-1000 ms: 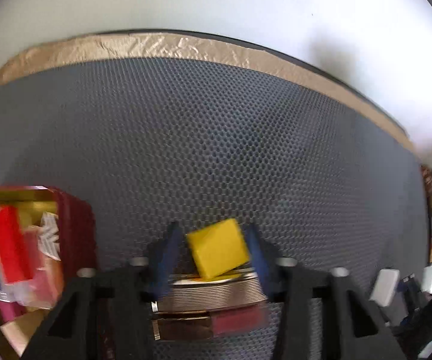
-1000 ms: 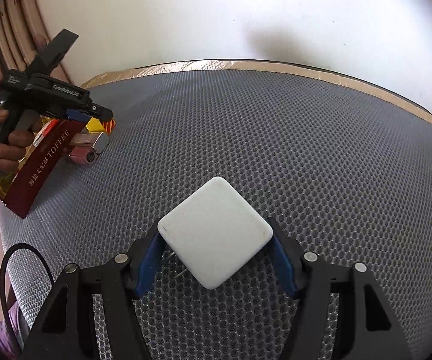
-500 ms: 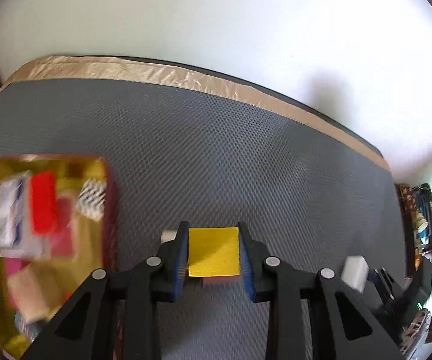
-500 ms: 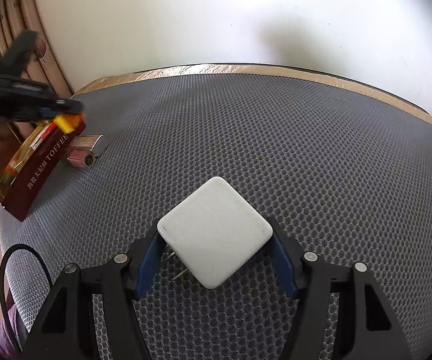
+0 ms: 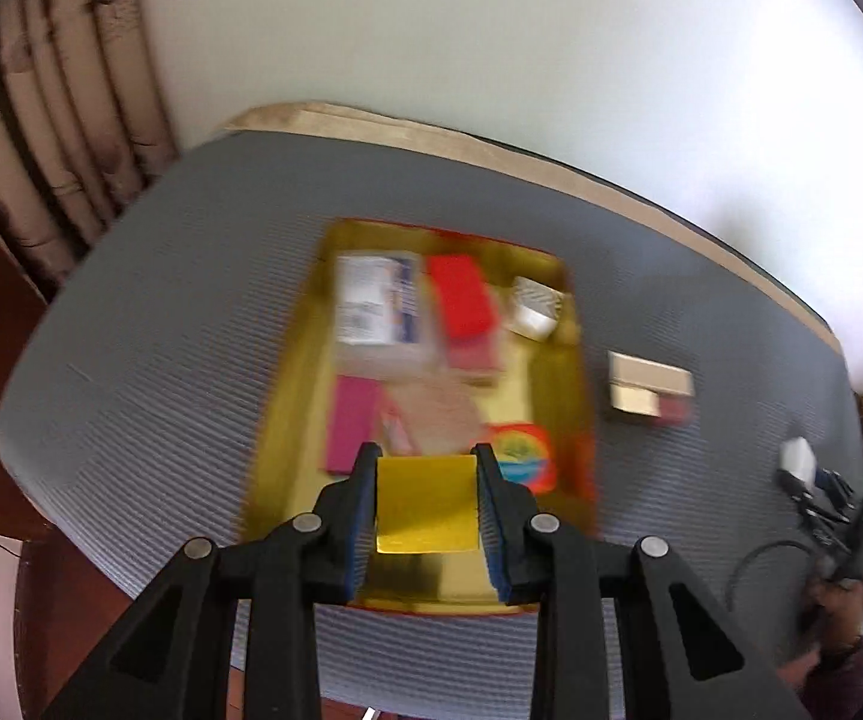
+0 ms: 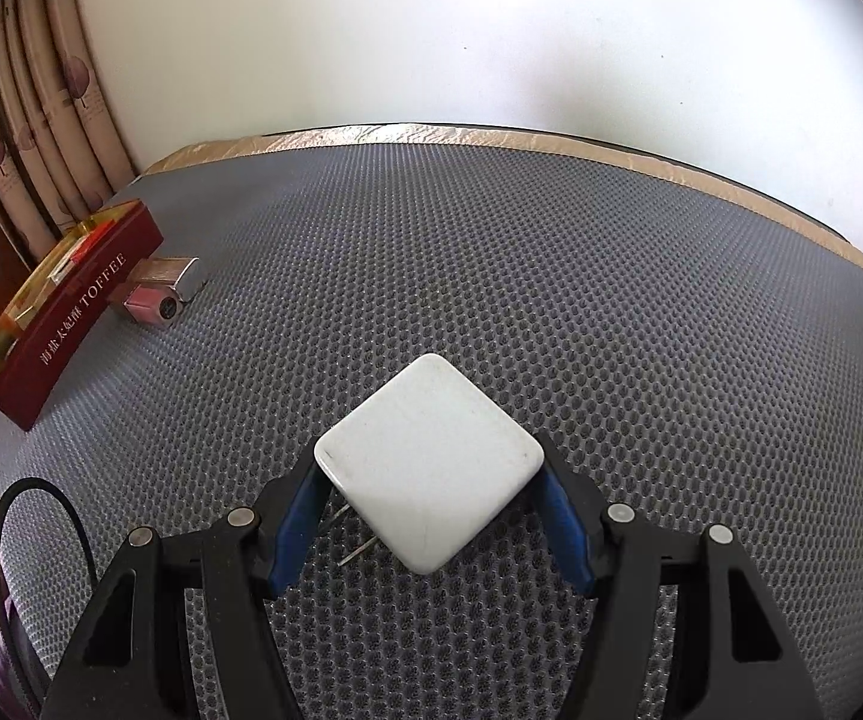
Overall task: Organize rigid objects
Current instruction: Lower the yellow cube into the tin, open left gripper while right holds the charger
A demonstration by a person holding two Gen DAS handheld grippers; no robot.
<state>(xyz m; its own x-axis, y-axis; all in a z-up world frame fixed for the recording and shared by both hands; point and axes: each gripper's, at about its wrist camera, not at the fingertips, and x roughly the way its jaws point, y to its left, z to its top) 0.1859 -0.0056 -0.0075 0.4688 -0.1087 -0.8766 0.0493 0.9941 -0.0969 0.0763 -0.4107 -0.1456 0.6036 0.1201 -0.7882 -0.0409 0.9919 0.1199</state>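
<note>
My left gripper (image 5: 427, 501) is shut on a yellow block (image 5: 426, 504) and holds it above the near end of an open red toffee tin with a gold inside (image 5: 557, 384). The tin holds several items, among them a red block (image 5: 464, 303) and a white packet (image 5: 371, 306). My right gripper (image 6: 429, 501) is shut on a white square charger (image 6: 428, 495), corner-on, just above the grey mat (image 6: 491, 276). The tin shows side-on at the far left of the right wrist view (image 6: 71, 300).
A silver and pink case lies on the mat right of the tin (image 5: 647, 390), also in the right wrist view (image 6: 158, 291). A curtain (image 5: 53, 138) hangs behind the table's left corner. A black cable (image 6: 35, 516) loops at the near left edge.
My left gripper has lifted and swung left with the yellow block, from beside the silver case to above the tin. My right gripper has stayed put with the charger.
</note>
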